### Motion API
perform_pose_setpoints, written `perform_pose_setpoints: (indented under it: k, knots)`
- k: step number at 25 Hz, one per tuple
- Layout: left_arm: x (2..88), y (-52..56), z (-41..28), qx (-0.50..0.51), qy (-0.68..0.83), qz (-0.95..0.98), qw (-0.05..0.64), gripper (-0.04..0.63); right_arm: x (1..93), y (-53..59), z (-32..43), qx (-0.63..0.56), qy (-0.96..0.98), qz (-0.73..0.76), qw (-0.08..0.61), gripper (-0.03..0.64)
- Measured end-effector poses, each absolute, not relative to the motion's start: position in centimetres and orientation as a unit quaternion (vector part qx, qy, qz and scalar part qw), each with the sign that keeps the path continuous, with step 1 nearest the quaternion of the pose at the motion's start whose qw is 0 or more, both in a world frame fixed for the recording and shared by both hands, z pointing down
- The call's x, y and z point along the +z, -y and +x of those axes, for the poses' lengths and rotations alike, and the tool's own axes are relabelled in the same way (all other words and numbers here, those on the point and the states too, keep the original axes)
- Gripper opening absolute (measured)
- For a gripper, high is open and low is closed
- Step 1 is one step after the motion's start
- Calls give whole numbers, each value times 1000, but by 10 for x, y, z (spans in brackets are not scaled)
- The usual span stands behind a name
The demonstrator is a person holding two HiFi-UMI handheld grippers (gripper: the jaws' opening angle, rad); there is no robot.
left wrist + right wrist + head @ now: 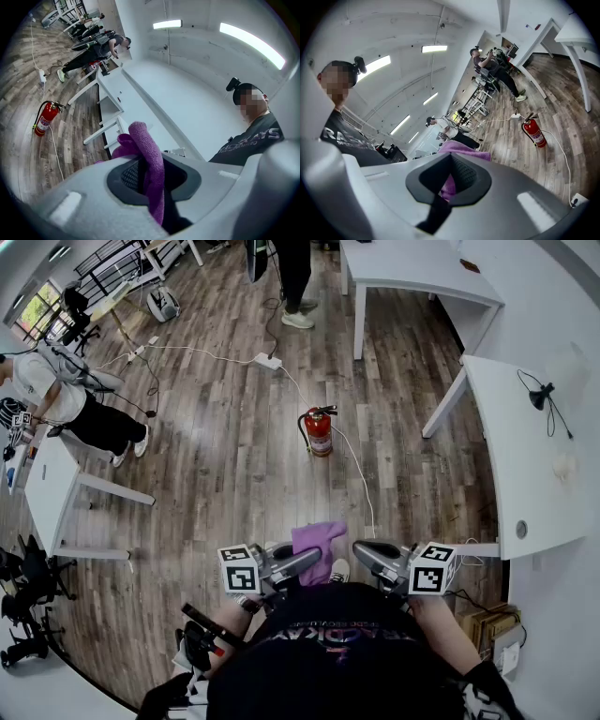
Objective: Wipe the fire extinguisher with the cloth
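A red fire extinguisher stands upright on the wooden floor, well ahead of both grippers; it also shows as the extinguisher at the left of the left gripper view and as the extinguisher at the right of the right gripper view. My left gripper is shut on a purple cloth, which sticks up out of its jaws as a folded cloth. The left gripper points level. My right gripper faces it, shut, with the cloth just beyond its tips. Both are held close to my chest.
A white cable runs past the extinguisher to a power strip. White tables stand at the right, far back and left. A person bends at the left table; another person's legs stand beyond.
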State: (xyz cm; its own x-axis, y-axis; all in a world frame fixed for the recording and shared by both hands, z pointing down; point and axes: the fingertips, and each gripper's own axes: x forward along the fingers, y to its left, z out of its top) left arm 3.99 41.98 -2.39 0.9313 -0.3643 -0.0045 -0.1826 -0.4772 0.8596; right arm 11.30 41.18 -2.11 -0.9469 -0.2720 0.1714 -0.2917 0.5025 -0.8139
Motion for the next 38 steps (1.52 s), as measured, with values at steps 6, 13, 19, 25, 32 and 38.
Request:
perform_pose_setpoints:
  k: [6,13,19,25,32,38]
  knots:
    - [-24,-416,39,-95,162,854,486,57,-25,-408,112,471,867,162,11,3]
    - [-23,-417,38,-96,163,852,488,55,-24,-410,110,467,869,162,15,3]
    - [-21,-419,37,-97,166,851,488,57,-30,-407,108,469,868,160,-1,3]
    - [-29,-413,33,-97,176,851,485,57,-34,-400,109,474,867,155,-16,3]
    - [-42,-404,26,-88,195,855,471,57,-44,-392,109,473,868,146,-37,3]
    - [-45,-383,19,-82,201,856,469,57,-45,-378,111,477,865,150,-43,3]
